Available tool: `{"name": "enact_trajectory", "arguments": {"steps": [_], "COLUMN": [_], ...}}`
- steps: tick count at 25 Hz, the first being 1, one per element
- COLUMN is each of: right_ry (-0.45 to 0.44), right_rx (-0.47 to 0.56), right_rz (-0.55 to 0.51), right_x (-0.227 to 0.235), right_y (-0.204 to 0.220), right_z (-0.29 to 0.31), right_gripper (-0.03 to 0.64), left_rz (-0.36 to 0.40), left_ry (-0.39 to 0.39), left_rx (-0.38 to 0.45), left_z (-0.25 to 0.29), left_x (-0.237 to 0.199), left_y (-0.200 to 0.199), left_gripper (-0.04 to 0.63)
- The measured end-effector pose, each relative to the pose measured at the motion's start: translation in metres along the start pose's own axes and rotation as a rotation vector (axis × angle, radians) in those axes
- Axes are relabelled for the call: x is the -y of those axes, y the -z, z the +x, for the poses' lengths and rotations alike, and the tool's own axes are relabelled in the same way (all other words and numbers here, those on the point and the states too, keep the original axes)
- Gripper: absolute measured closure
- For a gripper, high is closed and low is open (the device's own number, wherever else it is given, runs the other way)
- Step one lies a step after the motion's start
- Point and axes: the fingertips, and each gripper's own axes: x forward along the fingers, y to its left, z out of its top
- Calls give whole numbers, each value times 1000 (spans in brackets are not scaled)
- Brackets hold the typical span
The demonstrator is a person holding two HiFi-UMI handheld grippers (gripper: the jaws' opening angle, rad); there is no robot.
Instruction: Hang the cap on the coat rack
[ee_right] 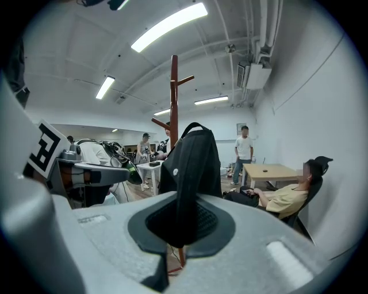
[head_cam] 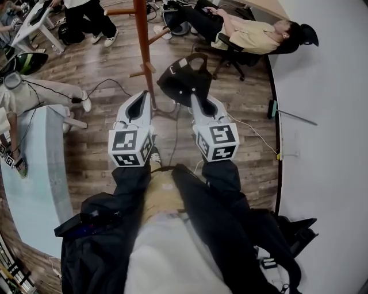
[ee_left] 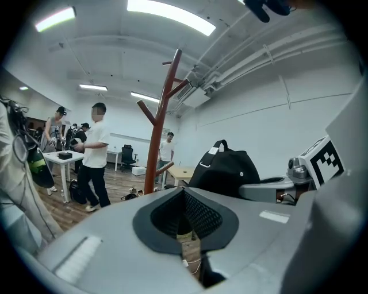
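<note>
Just ahead of the right claw (head_cam: 199,102), clamped between its jaws, the black cap (head_cam: 183,80) hangs near the coat rack (head_cam: 142,40), not yet on a peg. Beside it, the left claw (head_cam: 140,104) is closed and empty.

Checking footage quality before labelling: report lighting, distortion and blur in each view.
Head view: wide-angle bending, dim corners, floor evenly lit. Left gripper view: fisheye with black rim, ceiling strip lights blown out, coat rack sharp. Right gripper view: same fisheye; the black cap near the lens shows little detail.
</note>
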Motion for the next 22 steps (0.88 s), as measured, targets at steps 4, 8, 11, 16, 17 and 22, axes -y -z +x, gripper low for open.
{"name": "enact_trajectory", "arguments": {"steps": [4, 8, 11, 16, 17, 22], "right_ry": [30, 54, 52, 15, 1, -112], "right_rx": [-23, -43, -57, -82, -90, -125], "right_rz": [-18, -49, -61, -93, -102, -141], "right_x": [8, 11, 14, 33, 36, 42], "right_y": [-9, -10, -5, -6, -7, -9], "right_z": [35, 55, 57, 78, 87, 121], "right_gripper": [606, 606, 606, 606, 606, 606], "left_rz": [-12, -27, -39, -52, -53, -61], "left_ry": [11, 15, 7, -22, -30, -97], "left_rx": [-19, -30, -41, -47, -47, -39], "left_z": [24, 38, 42, 65, 72, 88], "left_x": [-27, -45, -49, -51, -53, -58], "left_y": [-4, -2, 5, 4, 2, -4], "left_gripper": [597, 596, 595, 596, 597, 597]}}
